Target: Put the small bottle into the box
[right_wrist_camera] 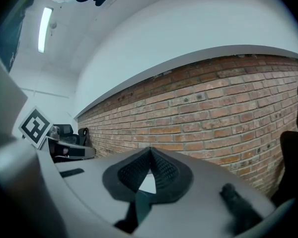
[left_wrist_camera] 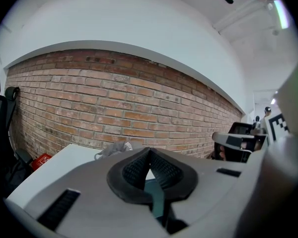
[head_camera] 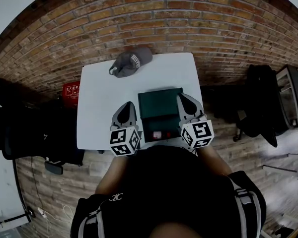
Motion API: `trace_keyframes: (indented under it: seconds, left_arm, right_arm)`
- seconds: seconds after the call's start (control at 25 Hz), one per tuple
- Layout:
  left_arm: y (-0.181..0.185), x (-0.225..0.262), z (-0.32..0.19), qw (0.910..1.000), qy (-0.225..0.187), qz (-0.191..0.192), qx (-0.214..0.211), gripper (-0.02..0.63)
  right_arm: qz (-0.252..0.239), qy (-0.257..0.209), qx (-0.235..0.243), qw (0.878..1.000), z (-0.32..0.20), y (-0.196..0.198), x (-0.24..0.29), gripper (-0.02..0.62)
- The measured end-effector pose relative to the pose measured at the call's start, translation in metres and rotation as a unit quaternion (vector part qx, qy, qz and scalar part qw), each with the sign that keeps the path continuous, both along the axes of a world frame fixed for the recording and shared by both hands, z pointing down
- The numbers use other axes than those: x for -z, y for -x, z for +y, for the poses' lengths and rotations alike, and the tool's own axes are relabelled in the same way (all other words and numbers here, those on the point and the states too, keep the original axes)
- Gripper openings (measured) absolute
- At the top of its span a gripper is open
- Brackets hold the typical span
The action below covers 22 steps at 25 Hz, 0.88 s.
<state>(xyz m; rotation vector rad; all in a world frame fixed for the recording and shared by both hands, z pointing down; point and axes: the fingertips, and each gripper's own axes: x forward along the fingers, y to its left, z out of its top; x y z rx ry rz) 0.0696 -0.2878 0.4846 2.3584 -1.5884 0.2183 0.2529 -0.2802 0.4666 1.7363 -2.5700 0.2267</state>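
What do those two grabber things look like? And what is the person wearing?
The left gripper and right gripper look alike. Each is a light grey shell that narrows to a point, with black ribbed pads inside. At the back of each sits a white cube printed with black square markers. No cables show. The person wears a black top.
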Motion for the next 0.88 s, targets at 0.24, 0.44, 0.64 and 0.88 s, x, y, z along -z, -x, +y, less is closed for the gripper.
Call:
trace_keyframes:
  seconds: [0.24, 0.44, 0.64, 0.88]
  left_arm:
    - [-0.001, 0.002, -0.004, 1.0, -0.004, -0.001, -0.003, 0.012]
    - [-0.001, 0.004, -0.005, 1.0, -0.007, -0.001, -0.005, 0.012]
    - [0.0, 0.005, -0.002, 1.0, -0.008, 0.001, -0.005, 0.012]
    - [0.002, 0.009, 0.007, 0.9999, -0.011, 0.003, -0.005, 0.012]
  right_arm:
    - [0.004, -0.007, 0.001, 1.0, -0.004, 0.001, 0.002, 0.029]
    - [0.004, -0.013, 0.004, 1.0, -0.005, 0.002, 0.005, 0.029]
    - [0.014, -0.021, 0.01, 1.0, -0.002, 0.005, 0.009, 0.029]
    - [0.016, -0.02, 0.015, 1.0, 0.007, 0.01, 0.008, 0.029]
